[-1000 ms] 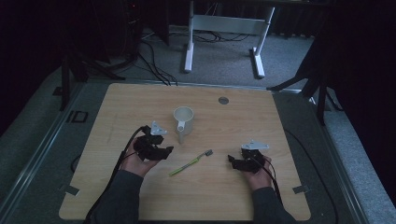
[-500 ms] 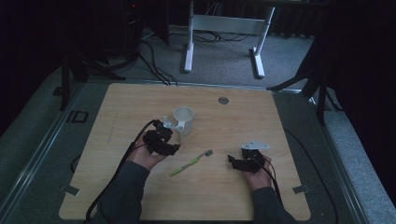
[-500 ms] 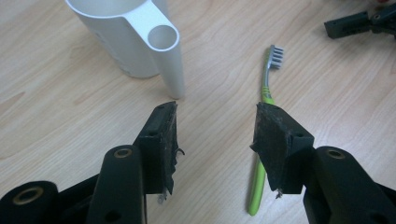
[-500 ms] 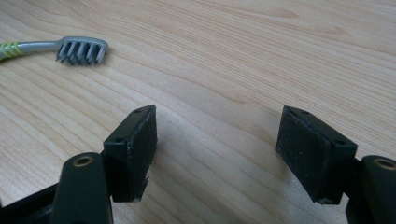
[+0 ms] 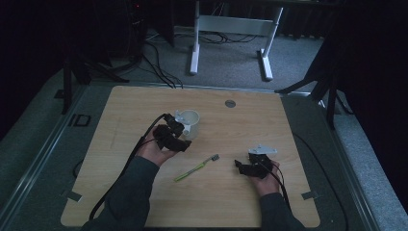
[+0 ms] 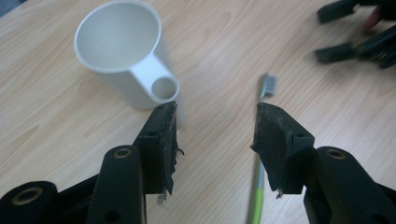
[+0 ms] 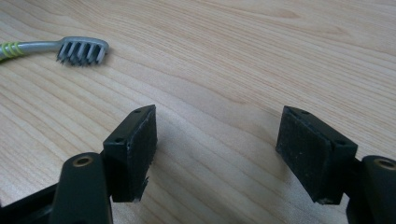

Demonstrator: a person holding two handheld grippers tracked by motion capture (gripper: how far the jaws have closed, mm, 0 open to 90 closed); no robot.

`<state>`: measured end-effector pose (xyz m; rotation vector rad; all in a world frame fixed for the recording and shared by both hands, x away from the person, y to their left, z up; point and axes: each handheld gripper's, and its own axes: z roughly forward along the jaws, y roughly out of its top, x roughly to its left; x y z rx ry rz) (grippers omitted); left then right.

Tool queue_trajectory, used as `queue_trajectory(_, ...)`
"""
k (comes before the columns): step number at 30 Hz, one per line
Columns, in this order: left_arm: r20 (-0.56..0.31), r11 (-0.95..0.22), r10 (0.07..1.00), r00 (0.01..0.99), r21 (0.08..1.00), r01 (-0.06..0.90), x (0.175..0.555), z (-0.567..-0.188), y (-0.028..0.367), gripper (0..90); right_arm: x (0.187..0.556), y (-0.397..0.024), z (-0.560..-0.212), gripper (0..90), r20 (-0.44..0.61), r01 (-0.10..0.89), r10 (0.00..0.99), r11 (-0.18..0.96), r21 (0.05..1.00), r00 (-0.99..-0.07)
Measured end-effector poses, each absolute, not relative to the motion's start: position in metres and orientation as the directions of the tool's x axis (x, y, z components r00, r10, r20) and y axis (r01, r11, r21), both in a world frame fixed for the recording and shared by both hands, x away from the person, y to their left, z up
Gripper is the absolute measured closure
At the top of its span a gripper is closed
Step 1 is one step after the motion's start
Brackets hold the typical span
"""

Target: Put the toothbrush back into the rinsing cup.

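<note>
A white mug (image 5: 189,120) stands upright on the wooden table (image 5: 269,120); in the left gripper view the mug (image 6: 119,51) is at the upper left, its handle just beyond the left jaw. My left gripper (image 5: 181,140) (image 6: 215,126) is open beside the mug with nothing between its jaws. A green-handled toothbrush (image 5: 196,167) (image 6: 267,86) lies flat between the two grippers. My right gripper (image 5: 239,166) (image 7: 217,140) rests open near the table's front right, with bare wood between its jaws. The toothbrush's bristle head (image 7: 81,50) lies to its upper left.
A round grommet (image 5: 230,103) sits in the table near the far edge. A white desk frame (image 5: 231,29) and cables (image 5: 159,53) lie on the floor beyond. The other gripper (image 6: 359,32) appears at the top right of the left gripper view.
My left gripper has moved forward and to the right, from the table's left front up next to the mug. The right gripper, mug and toothbrush have stayed put.
</note>
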<state>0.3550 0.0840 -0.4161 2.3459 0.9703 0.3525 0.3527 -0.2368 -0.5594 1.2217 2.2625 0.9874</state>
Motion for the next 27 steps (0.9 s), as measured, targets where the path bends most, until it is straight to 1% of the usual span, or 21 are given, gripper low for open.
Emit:
queue_trajectory(2,0.039,-0.601,0.703,0.71,0.567,0.564,0.356,-0.421,0.078,50.4,0.353,-0.237,-0.559,28.3,-0.004,0.566,0.837,0.374,0.735,-0.547)
queue_trajectory(8,0.022,-0.662,0.672,0.74,0.468,0.586,0.363,-0.43,0.062,50.3,0.353,-0.237,-0.559,28.3,-0.005,0.565,0.837,0.375,0.735,-0.548)
queue_trajectory(11,0.0,-0.666,0.668,0.744,0.445,0.598,0.365,-0.43,0.058,50.2,0.353,-0.237,-0.559,28.3,-0.005,0.565,0.837,0.374,0.735,-0.548)
queue_trajectory(12,-0.002,-0.675,0.666,0.746,0.424,0.604,0.366,-0.432,0.056,50.0,0.353,-0.237,-0.559,28.3,-0.005,0.565,0.837,0.374,0.735,-0.548)
queue_trajectory(15,0.0,-0.715,0.644,0.765,0.356,0.601,0.368,-0.441,0.048,49.2,0.353,-0.237,-0.559,28.4,-0.005,0.565,0.836,0.375,0.735,-0.549)
queue_trajectory(18,-0.001,-0.744,0.623,0.782,0.308,0.593,0.37,-0.452,0.04,49.4,0.353,-0.237,-0.559,28.3,-0.005,0.565,0.836,0.375,0.735,-0.549)
queue_trajectory(23,0.004,-0.773,0.606,0.795,0.241,0.588,0.37,-0.469,0.028,50.3,0.353,-0.237,-0.559,28.3,-0.007,0.563,0.835,0.377,0.736,-0.55)
queue_trajectory(27,0.026,-0.784,0.605,0.796,0.197,0.589,0.369,-0.48,0.021,51.2,0.353,-0.237,-0.56,28.3,-0.007,0.563,0.835,0.377,0.736,-0.55)
